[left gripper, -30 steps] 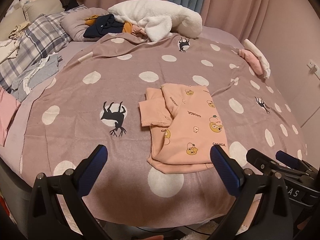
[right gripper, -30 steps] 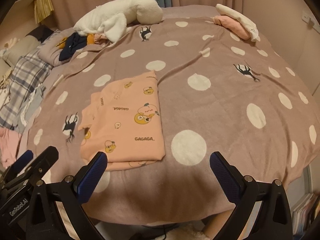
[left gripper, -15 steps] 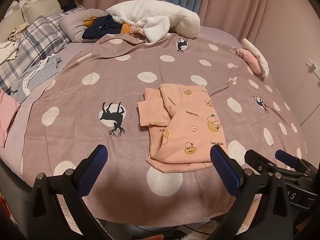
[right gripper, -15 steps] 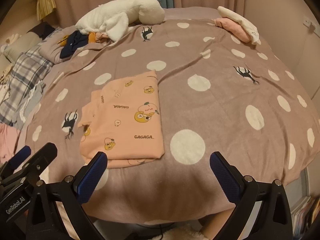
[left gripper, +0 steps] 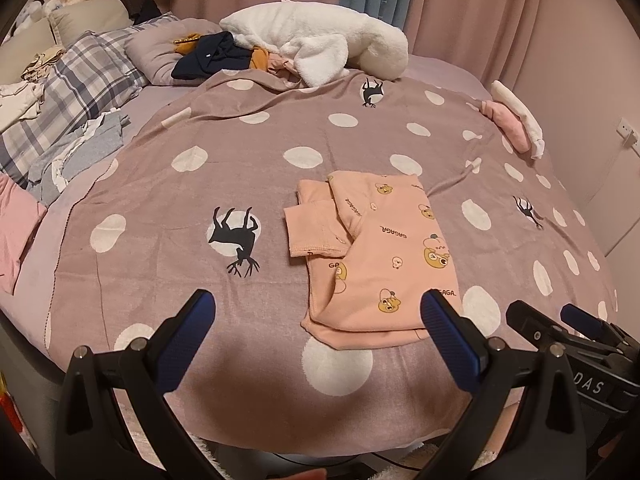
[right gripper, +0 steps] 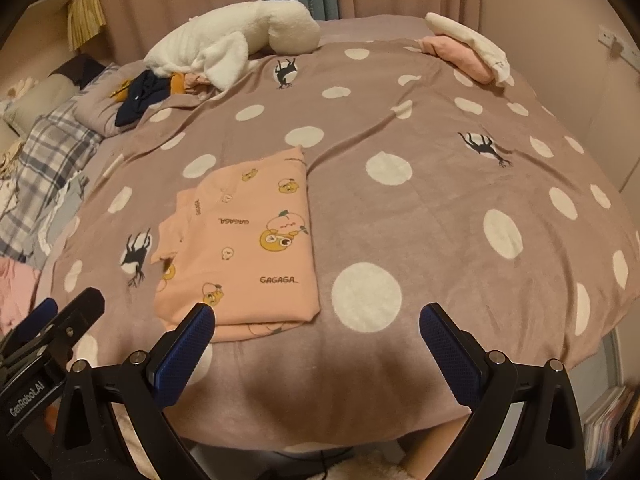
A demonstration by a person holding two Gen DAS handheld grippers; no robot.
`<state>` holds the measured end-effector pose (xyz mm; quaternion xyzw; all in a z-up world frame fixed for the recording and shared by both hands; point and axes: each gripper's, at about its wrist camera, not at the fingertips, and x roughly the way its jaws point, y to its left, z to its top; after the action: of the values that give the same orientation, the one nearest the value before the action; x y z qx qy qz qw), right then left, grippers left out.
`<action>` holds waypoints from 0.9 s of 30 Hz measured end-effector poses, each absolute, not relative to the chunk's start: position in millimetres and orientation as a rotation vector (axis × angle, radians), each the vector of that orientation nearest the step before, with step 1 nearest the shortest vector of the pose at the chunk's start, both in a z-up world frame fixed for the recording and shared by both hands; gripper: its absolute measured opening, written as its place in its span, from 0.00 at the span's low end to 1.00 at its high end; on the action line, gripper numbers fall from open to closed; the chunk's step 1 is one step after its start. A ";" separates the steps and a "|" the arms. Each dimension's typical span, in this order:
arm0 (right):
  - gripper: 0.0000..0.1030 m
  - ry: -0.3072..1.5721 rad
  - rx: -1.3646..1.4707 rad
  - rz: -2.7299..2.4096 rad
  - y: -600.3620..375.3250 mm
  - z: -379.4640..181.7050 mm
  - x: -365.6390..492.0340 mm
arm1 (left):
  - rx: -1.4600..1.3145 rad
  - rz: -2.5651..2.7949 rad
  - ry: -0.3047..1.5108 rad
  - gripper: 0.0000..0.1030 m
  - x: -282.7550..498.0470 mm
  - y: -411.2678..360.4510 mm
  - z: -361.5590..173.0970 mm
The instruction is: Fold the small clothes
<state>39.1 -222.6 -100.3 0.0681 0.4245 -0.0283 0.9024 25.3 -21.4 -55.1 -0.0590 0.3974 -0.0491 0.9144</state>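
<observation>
A small peach shirt with bear prints [left gripper: 376, 248] lies partly folded on the dotted mauve blanket [left gripper: 200, 208], one sleeve folded out to its left. It also shows in the right wrist view [right gripper: 248, 248]. My left gripper [left gripper: 318, 318] is open and empty, held off the bed's near edge, its right finger over the shirt's near hem. My right gripper [right gripper: 316, 322] is open and empty, just right of the shirt's near edge. Each gripper shows at the edge of the other's view.
A white fluffy blanket [left gripper: 320, 40] and dark clothes [left gripper: 212, 56] are piled at the far side. Folded pink and white clothes [left gripper: 516, 124] sit at the far right. Plaid pillows [left gripper: 80, 88] and loose garments lie at left. A wall is close on the right.
Both grippers have drawn back slightly toward the bed's near edge; the shirt lies unchanged. Both stay open.
</observation>
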 end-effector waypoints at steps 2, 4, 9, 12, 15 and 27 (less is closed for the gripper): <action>0.98 0.876 0.130 -0.064 -221.3 -100.1 38.6 | -0.121 -0.099 0.819 1.00 25.0 -21.5 -55.1; 0.98 0.876 0.121 -0.069 -220.9 -99.9 38.3 | -0.121 -0.105 0.818 1.00 24.4 -21.3 -55.3; 0.98 0.866 0.113 -0.084 -220.4 -98.8 37.9 | -0.114 -0.104 0.823 1.00 24.2 -21.1 -56.4; 0.98 0.877 0.107 -0.082 -219.1 -100.8 38.9 | -0.117 -0.098 0.827 1.00 23.9 -20.4 -58.3; 0.98 0.880 0.099 -0.082 -218.0 -101.6 38.6 | -0.119 -0.096 0.830 1.00 23.8 -20.2 -58.9; 0.98 0.881 0.100 -0.096 -221.4 -101.5 37.1 | -0.110 -0.103 0.836 1.00 23.0 -21.7 -60.1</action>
<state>37.1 -221.4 -101.5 0.0484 0.4261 -0.0465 0.9022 23.0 -21.7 -60.1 -0.0532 0.4056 -0.0501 0.9111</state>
